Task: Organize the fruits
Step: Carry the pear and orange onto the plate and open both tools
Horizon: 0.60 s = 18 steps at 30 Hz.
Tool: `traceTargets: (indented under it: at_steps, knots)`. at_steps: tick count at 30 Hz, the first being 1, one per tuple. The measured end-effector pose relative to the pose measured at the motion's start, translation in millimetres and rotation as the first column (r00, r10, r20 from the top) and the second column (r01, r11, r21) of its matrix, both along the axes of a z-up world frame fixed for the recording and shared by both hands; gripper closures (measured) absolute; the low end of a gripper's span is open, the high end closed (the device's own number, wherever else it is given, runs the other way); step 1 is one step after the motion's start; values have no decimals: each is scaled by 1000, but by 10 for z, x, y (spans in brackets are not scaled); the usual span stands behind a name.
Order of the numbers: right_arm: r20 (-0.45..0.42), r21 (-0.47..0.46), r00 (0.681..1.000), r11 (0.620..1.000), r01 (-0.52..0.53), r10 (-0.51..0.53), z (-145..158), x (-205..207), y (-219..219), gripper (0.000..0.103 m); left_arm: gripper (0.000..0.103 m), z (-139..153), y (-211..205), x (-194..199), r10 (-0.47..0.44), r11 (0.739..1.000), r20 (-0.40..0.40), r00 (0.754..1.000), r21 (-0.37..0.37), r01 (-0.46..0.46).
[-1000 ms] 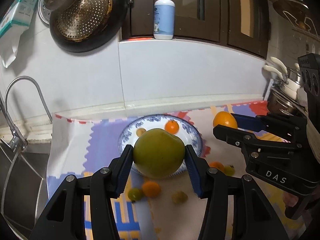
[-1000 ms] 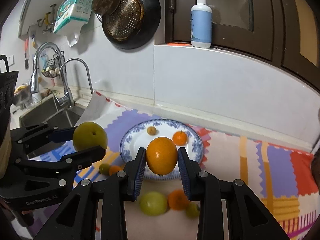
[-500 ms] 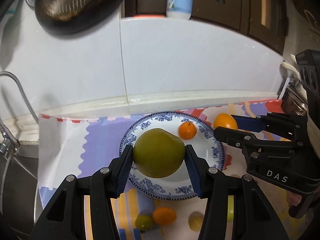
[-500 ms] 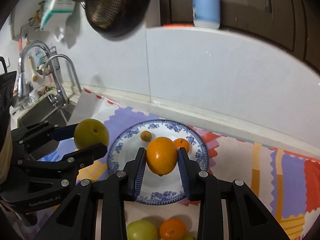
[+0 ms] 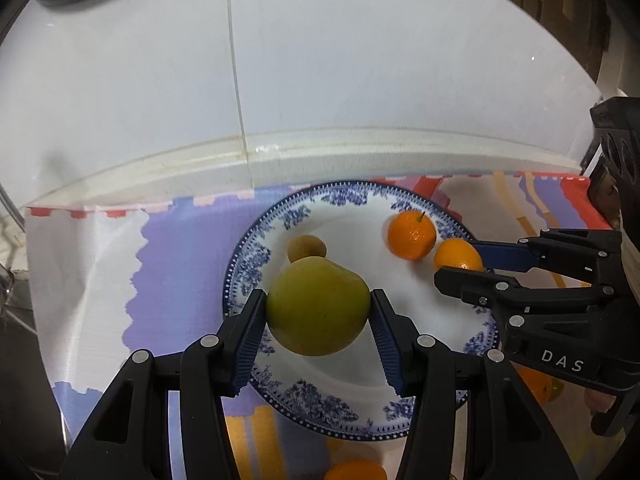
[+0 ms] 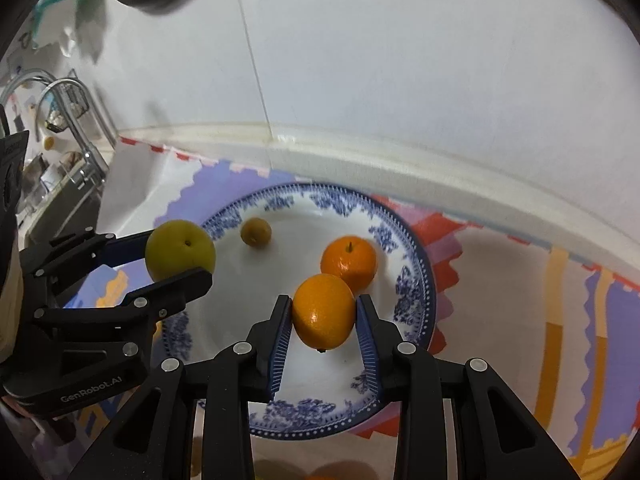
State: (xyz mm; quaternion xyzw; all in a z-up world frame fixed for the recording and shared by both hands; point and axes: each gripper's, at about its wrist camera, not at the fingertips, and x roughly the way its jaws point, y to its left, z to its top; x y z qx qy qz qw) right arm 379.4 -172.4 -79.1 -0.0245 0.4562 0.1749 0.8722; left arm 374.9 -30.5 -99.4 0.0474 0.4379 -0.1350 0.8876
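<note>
My left gripper (image 5: 318, 312) is shut on a large yellow-green fruit (image 5: 318, 306) and holds it over the left half of the blue-and-white plate (image 5: 260, 256). My right gripper (image 6: 323, 316) is shut on an orange (image 6: 324, 312) over the plate's (image 6: 416, 280) right half. On the plate lie a small orange with a stem (image 5: 411, 236), also in the right wrist view (image 6: 349, 258), and a small brownish-yellow fruit (image 5: 306, 247), also in the right wrist view (image 6: 256, 232). The right gripper shows in the left wrist view (image 5: 464, 264), the left gripper in the right wrist view (image 6: 180, 256).
The plate sits on a colourful patterned mat (image 5: 100, 264) against a white tiled wall (image 5: 320, 80). A sink with a tap (image 6: 72, 112) lies at the left. More small fruits lie on the mat below the plate, one orange (image 5: 354, 470) at the frame's bottom edge.
Both grippers have moved forward and down toward the plate, each still holding its fruit. The plate looks larger and the loose fruits on the mat have slid out of sight below.
</note>
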Motion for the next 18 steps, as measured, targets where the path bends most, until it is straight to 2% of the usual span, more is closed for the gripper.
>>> traceTargets:
  at_steps: [5,18]
  knots:
    - [-51,3,999,1000,11,-11,-117,85,-9,70,52,-102,-28,82,-3,1000,-39,999,8,4]
    - [-72,-25,997,1000,14,-16,-194,174,40,70,52,-185,-35,165,-10,1000,-80,997,19,12]
